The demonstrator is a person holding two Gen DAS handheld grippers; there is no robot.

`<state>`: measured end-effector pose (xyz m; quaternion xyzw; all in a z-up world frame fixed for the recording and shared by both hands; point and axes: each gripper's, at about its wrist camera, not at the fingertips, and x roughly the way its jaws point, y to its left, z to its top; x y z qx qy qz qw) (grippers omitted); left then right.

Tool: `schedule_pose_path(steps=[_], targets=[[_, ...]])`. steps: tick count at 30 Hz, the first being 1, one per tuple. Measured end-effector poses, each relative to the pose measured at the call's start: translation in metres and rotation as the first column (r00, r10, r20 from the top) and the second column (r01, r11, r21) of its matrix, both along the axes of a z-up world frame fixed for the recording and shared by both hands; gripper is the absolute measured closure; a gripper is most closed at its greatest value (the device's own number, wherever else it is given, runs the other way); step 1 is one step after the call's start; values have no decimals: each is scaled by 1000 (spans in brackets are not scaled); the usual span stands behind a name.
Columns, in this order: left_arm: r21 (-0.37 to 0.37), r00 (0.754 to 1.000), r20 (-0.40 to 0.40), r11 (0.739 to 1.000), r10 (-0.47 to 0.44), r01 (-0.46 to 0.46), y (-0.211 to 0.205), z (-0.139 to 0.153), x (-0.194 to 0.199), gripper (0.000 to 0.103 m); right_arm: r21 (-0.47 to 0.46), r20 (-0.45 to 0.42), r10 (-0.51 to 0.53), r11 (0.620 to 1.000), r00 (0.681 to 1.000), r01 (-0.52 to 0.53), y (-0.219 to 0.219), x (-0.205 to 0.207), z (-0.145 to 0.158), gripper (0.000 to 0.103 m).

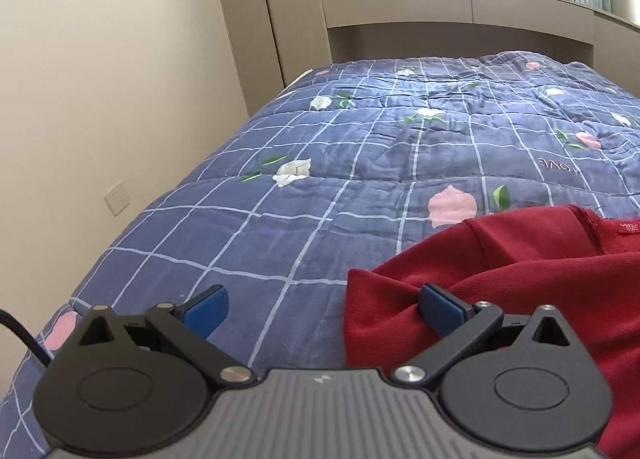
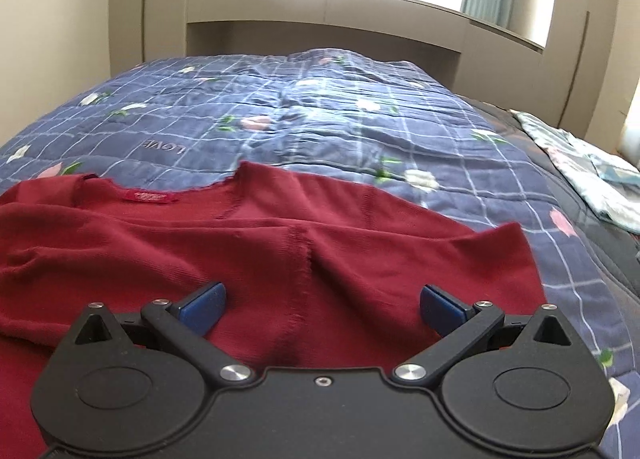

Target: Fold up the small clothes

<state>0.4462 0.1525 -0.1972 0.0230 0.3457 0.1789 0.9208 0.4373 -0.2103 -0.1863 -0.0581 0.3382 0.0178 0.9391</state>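
Red knit, one small sweater (image 2: pixel 280 243), lies spread on the blue checked quilt (image 2: pixel 320 107) of the bed, neck label away from the person, probably laid flat so it can be folded. Two tools are out: the left hand-held gripper (image 1: pixel 324 309) spread wide over its left edge, the right hand-held gripper (image 2: pixel 322 309) spread wide above its middle, neither holding anything

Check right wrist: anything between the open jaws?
Only the red garment, its sleeve hem lying there; right gripper open above it, nothing gripped.
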Motion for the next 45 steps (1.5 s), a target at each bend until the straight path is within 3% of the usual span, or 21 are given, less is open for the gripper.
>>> schedule_pose_path(steps=[6, 12, 13, 14, 17, 19, 20, 27, 30, 33, 36, 38, 39, 45], targets=[[-78, 999, 28, 997, 15, -13, 14, 13, -9, 1, 12, 3, -11, 1000, 1000, 11, -5, -3, -4, 1], [-152, 993, 14, 981, -120, 121, 20, 18, -5, 14, 13, 24, -13, 1000, 1000, 13, -4, -6, -8, 1], [-156, 990, 0, 978, -142, 140, 19, 17, -3, 25, 15, 24, -14, 1000, 1000, 13, -5, -6, -9, 1], [-165, 987, -17, 974, -158, 153, 18, 16, 0, 42, 15, 24, -14, 1000, 1000, 13, -5, -5, -9, 1], [-250, 984, -29, 954, -177, 164, 21, 14, 7, 81, 14, 26, -14, 1000, 1000, 13, -5, -6, -9, 1], [-253, 988, -28, 957, -153, 141, 20, 15, 9, 96, 16, 28, -14, 1000, 1000, 14, -5, -7, -9, 1], [-252, 988, -18, 958, -150, 141, 19, 16, 8, 98, 16, 28, -14, 1000, 1000, 14, -5, -7, -9, 1], [-195, 997, 15, 978, -77, 79, 18, 15, 0, 99, 30, 33, -14, 999, 999, 13, -7, -7, -9, 1], [-217, 999, 5, 975, -36, 36, 20, 9, 3, 99, 32, 37, -14, 999, 999, 13, -7, -8, -10, 1], [-171, 999, -17, 985, -36, 33, 12, 4, 7, 98, 29, 44, -15, 999, 999, 14, -6, -8, -11, 1], [-141, 999, -26, 989, -37, 33, 7, 8, 4, 85, 29, 49, -16, 999, 999, 15, -6, -9, -11, 1], [-148, 999, -23, 989, -23, 20, 7, 15, -3, 45, 37, 50, -16, 999, 999, 15, -7, -10, -11, 1], [-151, 1000, -17, 988, -20, 17, 6, 18, -9, 40, 40, 50, -17, 999, 999, 15, -7, -10, -11, 1], [-198, 999, -32, 980, -16, 9, 3, 22, -57, 36, 36, 52, -17, 999, 998, 15, -8, -11, -11, 1]])
